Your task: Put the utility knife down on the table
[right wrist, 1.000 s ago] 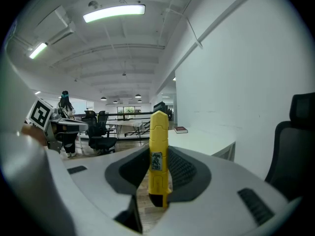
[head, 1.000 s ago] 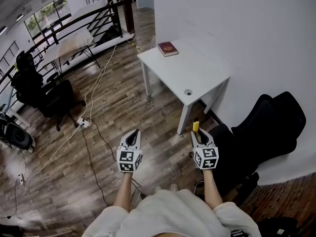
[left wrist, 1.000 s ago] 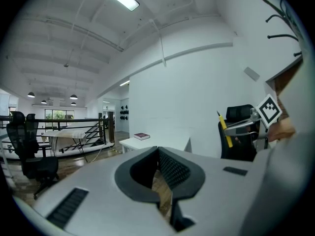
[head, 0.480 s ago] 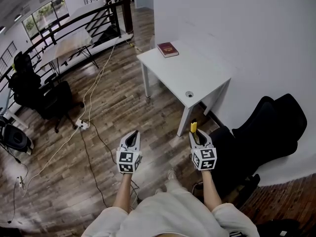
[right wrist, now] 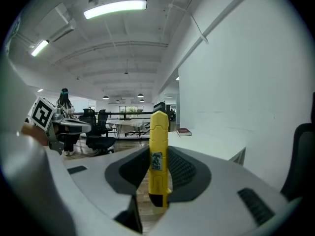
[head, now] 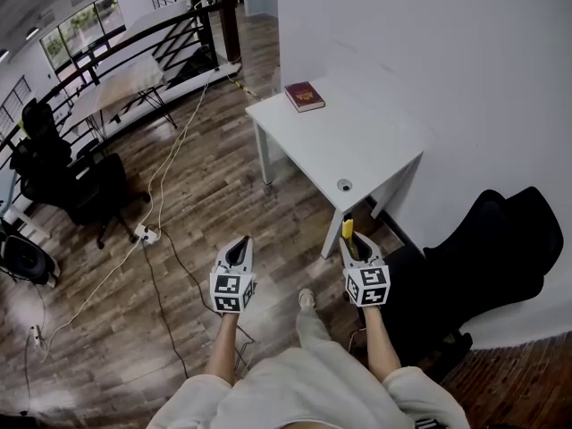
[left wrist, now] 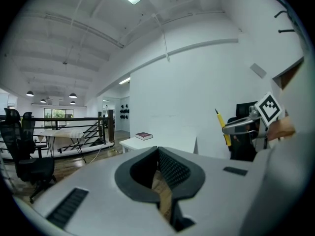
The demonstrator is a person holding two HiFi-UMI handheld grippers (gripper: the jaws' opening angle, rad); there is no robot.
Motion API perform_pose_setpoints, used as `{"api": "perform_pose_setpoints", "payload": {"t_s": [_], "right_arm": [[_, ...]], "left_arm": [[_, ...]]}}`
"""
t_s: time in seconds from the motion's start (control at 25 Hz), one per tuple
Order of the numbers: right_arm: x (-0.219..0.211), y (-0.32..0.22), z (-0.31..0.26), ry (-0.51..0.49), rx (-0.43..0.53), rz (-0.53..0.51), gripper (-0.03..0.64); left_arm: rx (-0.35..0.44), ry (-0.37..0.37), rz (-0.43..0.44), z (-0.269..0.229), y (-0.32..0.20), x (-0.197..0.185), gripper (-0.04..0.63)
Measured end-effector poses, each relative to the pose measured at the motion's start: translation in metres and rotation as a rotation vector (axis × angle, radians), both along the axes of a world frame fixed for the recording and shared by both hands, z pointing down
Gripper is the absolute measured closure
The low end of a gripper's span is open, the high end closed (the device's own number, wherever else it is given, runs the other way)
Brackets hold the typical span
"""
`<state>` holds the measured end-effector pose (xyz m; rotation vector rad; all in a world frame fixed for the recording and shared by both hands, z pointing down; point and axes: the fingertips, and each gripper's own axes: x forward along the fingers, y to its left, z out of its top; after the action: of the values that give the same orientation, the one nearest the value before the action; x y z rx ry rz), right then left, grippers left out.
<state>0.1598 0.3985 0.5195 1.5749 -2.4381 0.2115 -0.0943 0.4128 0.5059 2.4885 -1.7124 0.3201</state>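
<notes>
Our right hand-held gripper (head: 351,246) clamped the yellow utility knife (head: 348,230) upright, short of the near corner of the white table (head: 357,137) — released there, we judged, it would drop to the floor (head: 197,195) — while our left hand-held gripper (head: 239,244) hung closed and empty.

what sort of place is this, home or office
Probably an open-plan office, upper level: black swivel office chairs, a plain white rectangular table, and a dark stair railing beside wood-plank flooring.
</notes>
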Motion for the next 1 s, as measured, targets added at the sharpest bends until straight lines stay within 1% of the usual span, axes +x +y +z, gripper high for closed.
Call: {"api": "perform_pose_setpoints", "payload": {"t_s": [0.44,1.0], "right_arm": [[0.017,-0.127,0.0,-0.015,-0.012,-0.019,0.505],[0.028,-0.268,-0.001,-0.027,-0.034,-0.064,0.505]], "left_arm": [[-0.006,-0.011,-0.025,-0.005,-0.125,0.013,0.588],[-0.006,-0.017,-0.065,-0.016,-0.266,0.03,0.589]]}}
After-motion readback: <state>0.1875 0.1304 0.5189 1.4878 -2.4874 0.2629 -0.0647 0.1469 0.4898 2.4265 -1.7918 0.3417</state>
